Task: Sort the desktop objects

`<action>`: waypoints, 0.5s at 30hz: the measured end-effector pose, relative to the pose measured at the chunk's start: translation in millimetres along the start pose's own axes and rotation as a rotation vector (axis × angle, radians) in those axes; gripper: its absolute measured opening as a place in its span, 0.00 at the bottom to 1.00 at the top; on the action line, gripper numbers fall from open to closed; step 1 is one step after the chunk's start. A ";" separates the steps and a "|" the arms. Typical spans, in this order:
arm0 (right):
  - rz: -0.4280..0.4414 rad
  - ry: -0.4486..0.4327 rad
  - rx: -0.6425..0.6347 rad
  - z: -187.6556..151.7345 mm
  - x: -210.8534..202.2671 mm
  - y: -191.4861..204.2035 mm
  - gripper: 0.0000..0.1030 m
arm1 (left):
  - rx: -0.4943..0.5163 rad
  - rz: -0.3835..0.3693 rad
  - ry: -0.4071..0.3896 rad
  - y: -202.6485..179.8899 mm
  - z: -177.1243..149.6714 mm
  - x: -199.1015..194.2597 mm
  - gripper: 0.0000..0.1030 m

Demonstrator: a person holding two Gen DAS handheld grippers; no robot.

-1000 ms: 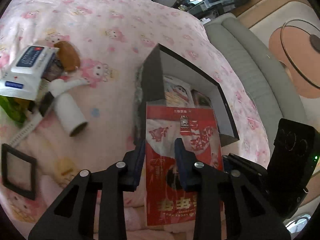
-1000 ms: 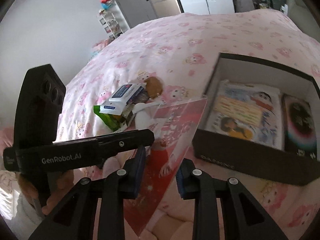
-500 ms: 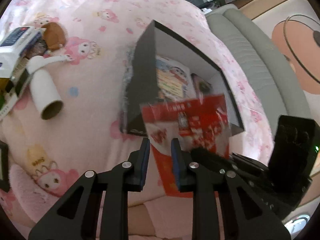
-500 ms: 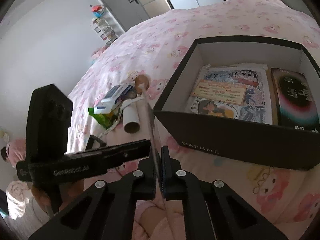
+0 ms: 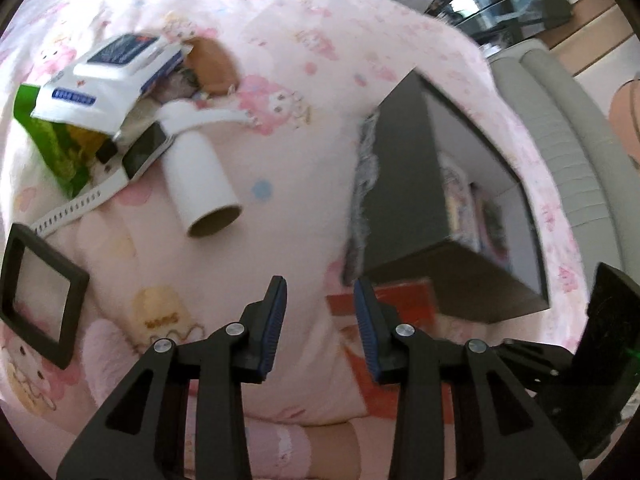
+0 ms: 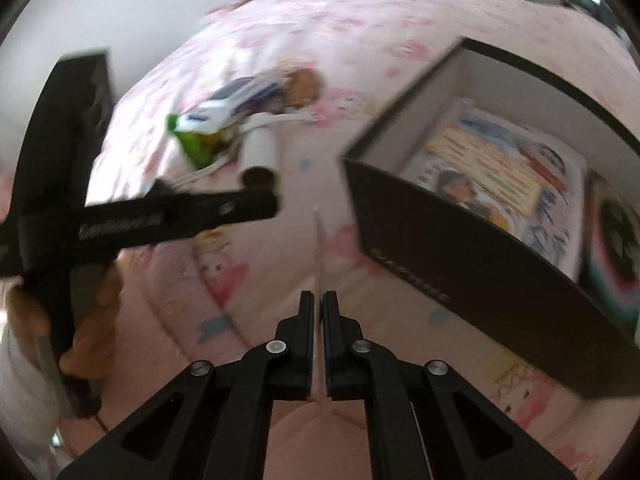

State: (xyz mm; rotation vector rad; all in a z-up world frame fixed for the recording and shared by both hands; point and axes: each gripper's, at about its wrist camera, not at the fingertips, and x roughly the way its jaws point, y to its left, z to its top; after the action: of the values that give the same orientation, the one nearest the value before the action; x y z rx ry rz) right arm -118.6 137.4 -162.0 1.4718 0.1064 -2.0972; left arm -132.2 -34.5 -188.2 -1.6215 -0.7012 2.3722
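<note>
A red booklet (image 5: 400,296) hangs low over the pink bedspread (image 5: 280,24), just in front of the black box (image 5: 400,200). In the right wrist view it shows edge-on as a thin sheet (image 6: 317,240), and my right gripper (image 6: 318,296) is shut on it. My left gripper (image 5: 319,284) has its jaws opening; the booklet's left edge shows behind the gap, but the pads do not touch it. The open box (image 6: 440,248) holds a comic book (image 6: 500,172) and a dark book (image 6: 616,236).
A heap lies far left: a white wipes pack (image 5: 116,68), green bag (image 5: 48,140), brown plush (image 5: 212,60), white tube (image 5: 200,184), white watch (image 5: 96,196) and black frame (image 5: 36,292). A hand (image 6: 92,344) grips the left tool. A grey sofa (image 5: 560,128) borders the bed.
The left gripper let go of the red booklet and opened. The right gripper shut on it and turned it edge-on. Both grippers sank toward the bedspread by the box.
</note>
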 end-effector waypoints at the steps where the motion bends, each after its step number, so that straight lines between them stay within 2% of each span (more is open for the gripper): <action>1: -0.001 -0.004 0.019 -2.7 0.7 -2.8 0.03 | -0.004 0.003 0.013 1.4 1.4 4.9 0.33; 5: -0.059 0.000 0.060 -17.6 1.2 -12.7 0.03 | 0.000 0.013 0.048 2.1 -0.4 11.6 0.35; 7: -0.058 -0.014 0.104 -22.0 -1.7 -21.0 0.03 | 0.011 0.027 0.057 1.0 -2.5 13.1 0.35; 11: -0.043 -0.001 0.170 -19.6 10.8 -34.5 0.06 | 0.002 0.048 0.068 3.8 -5.1 12.8 0.35; 15: 0.032 0.002 0.094 -3.4 20.9 -21.0 0.04 | -0.049 0.047 0.064 15.1 -4.7 8.9 0.35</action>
State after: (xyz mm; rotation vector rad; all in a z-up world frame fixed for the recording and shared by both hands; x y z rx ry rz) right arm -130.9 147.8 -187.1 1.5200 -0.0154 -2.1002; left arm -129.6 -42.7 -204.1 -1.7441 -0.7220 2.3412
